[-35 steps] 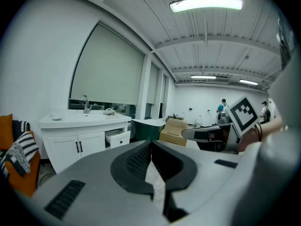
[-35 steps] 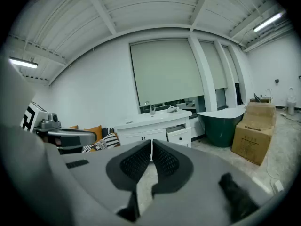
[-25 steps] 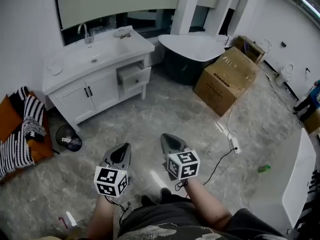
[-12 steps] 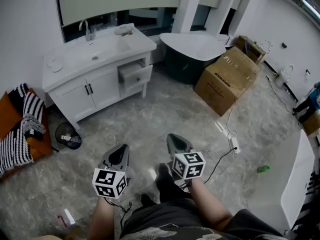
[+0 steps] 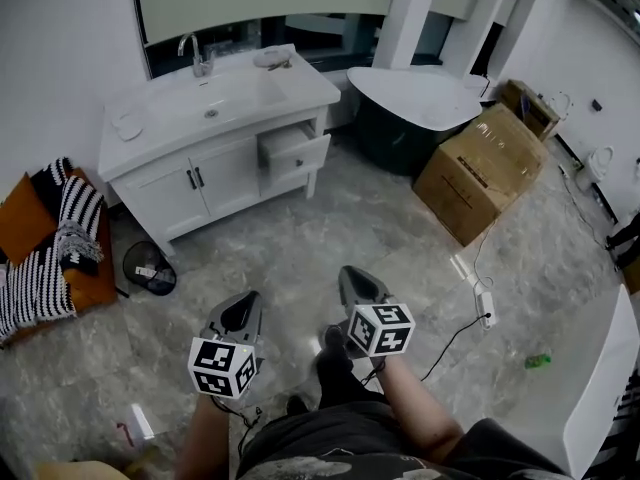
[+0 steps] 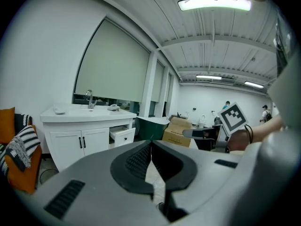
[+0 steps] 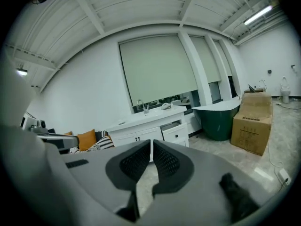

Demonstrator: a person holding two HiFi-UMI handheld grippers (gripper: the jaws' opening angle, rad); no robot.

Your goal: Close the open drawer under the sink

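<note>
the open drawer point(image 5: 296, 154) stood well apart, ahead of both the left gripper point(image 5: 243, 308) and right gripper point(image 5: 358, 284), each pinched together, empty.

- The inside of the open drawer point(image 5: 296, 152) is too small to make out.
- Things beside the tap point(image 5: 197, 56) on the bench point(image 5: 290, 88) are too small to name.
- The orange seat point(image 5: 28, 230) at the left is cut off by the picture's edge.
- What lies in the bin point(image 5: 150, 268) is too small to tell.
</note>
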